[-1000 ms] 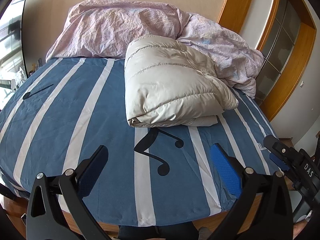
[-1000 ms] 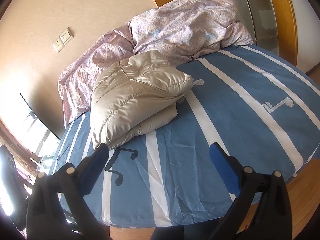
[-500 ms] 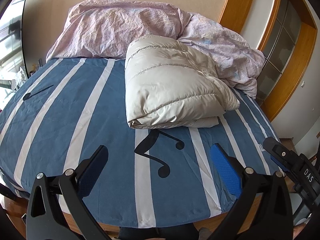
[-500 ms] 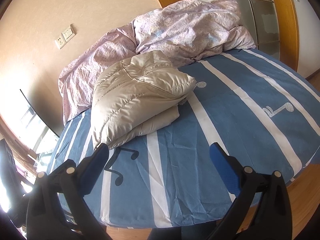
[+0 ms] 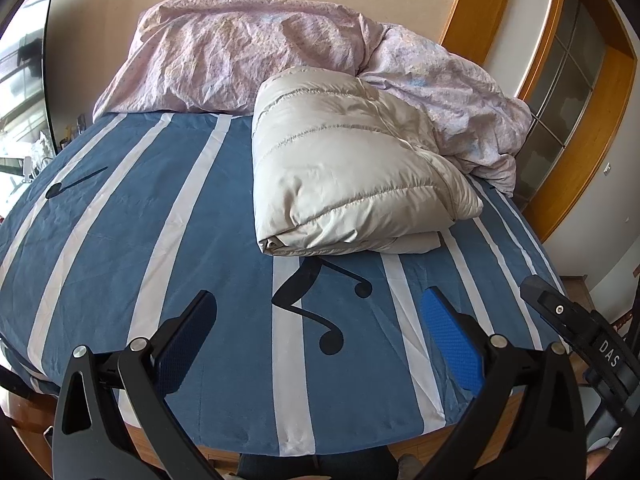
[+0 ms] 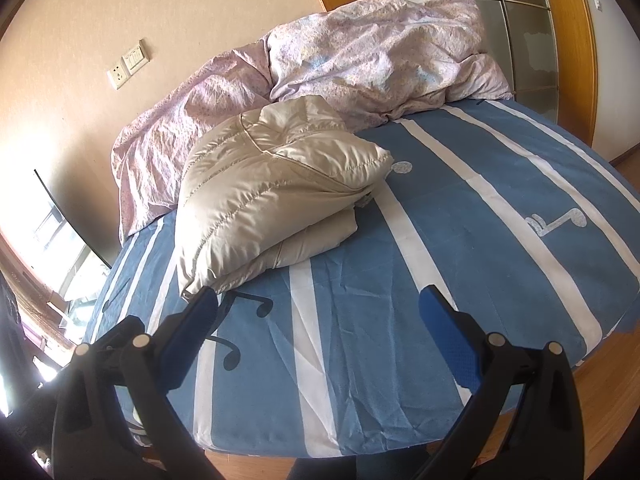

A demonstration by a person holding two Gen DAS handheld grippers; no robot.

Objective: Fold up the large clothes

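A cream quilted down jacket [image 5: 344, 172] lies folded into a thick bundle on the blue striped bed sheet [image 5: 160, 216], toward the far side. It also shows in the right wrist view [image 6: 264, 196]. My left gripper [image 5: 320, 320] is open and empty, hovering over the near edge of the bed, well short of the jacket. My right gripper [image 6: 320, 312] is open and empty, also near the bed's front edge, its left finger close to the jacket's near corner. Part of the right gripper's body [image 5: 580, 344] shows at the right in the left wrist view.
A crumpled pink duvet [image 5: 248, 48] is heaped along the wall behind the jacket, also in the right wrist view [image 6: 376, 56]. A wood-framed glass door [image 5: 568, 64] stands at the right. A wall socket [image 6: 128, 64] is on the wall. Wooden floor [image 6: 600, 432] lies beyond the bed's edge.
Both grippers stay open and empty. The right wrist view has shifted slightly, with the jacket a little lower and closer. The jacket itself has not moved.
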